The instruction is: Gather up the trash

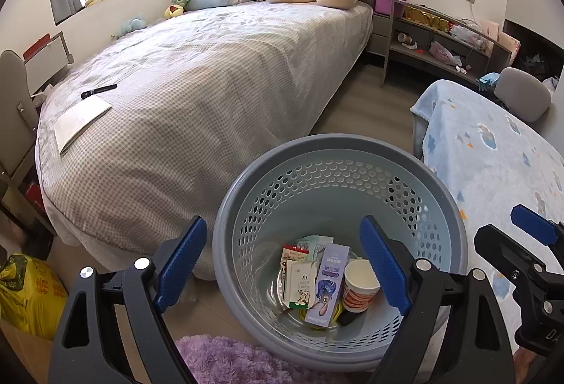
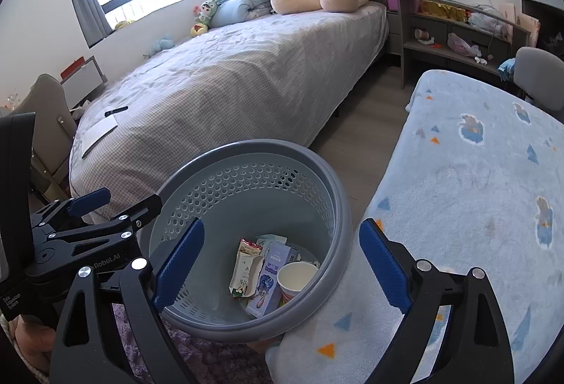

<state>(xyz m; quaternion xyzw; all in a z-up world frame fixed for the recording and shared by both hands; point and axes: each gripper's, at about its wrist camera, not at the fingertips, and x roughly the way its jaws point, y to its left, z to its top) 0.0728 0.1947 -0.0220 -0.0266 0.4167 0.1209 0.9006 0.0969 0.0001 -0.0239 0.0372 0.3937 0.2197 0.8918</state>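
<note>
Grey perforated plastic basket (image 1: 338,172) beside the bed (image 1: 211,73).
Inside it: paper cup (image 1: 359,285), cartons. Left gripper (image 1: 282,264) and right gripper (image 2: 282,264) both gape, empty.

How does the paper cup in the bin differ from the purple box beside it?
The paper cup is round, open-topped, white inside with a red-patterned outside; the purple box is long, flat-sided, closed and carries a cartoon print. The cup looks shorter than the box. Both lie tilted, side by side, at the bottom of the grey basket.
</note>
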